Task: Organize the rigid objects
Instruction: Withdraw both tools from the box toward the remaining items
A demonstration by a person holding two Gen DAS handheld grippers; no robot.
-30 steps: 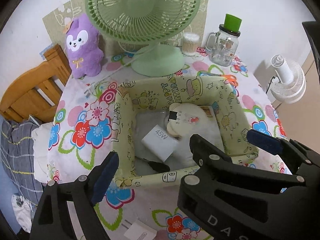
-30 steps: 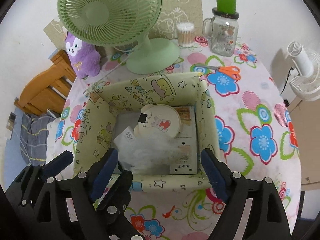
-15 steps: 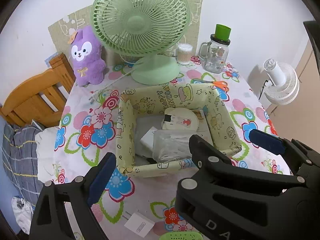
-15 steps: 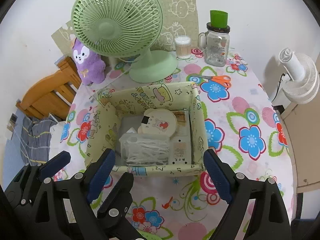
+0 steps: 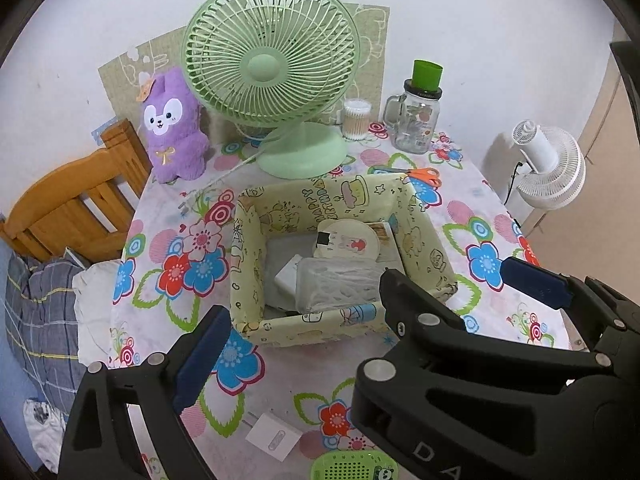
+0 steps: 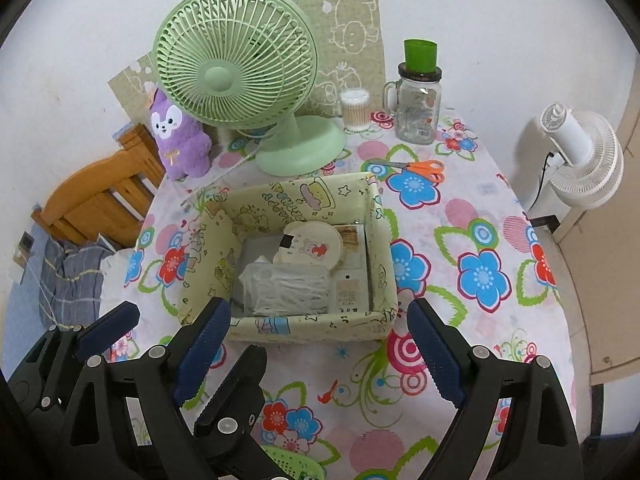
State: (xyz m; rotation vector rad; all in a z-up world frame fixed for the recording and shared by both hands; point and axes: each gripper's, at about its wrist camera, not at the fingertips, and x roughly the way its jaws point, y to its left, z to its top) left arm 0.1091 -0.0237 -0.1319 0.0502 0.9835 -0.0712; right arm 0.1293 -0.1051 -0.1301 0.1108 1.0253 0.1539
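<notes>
Both your grippers, left (image 5: 360, 316) and right (image 6: 320, 344), hang released and empty; loose white charger (image 5: 274, 437) outside box (image 5: 320, 326) probably goes next.

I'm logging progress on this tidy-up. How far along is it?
Done: the yellow box already holds a clear plastic case, a round cartoon disc and a flat white device. In hand: nothing; the left claw and right claw are both open and hold nothing. Left: the white charger and green perforated item lie on the tablecloth, outside the box.
</notes>
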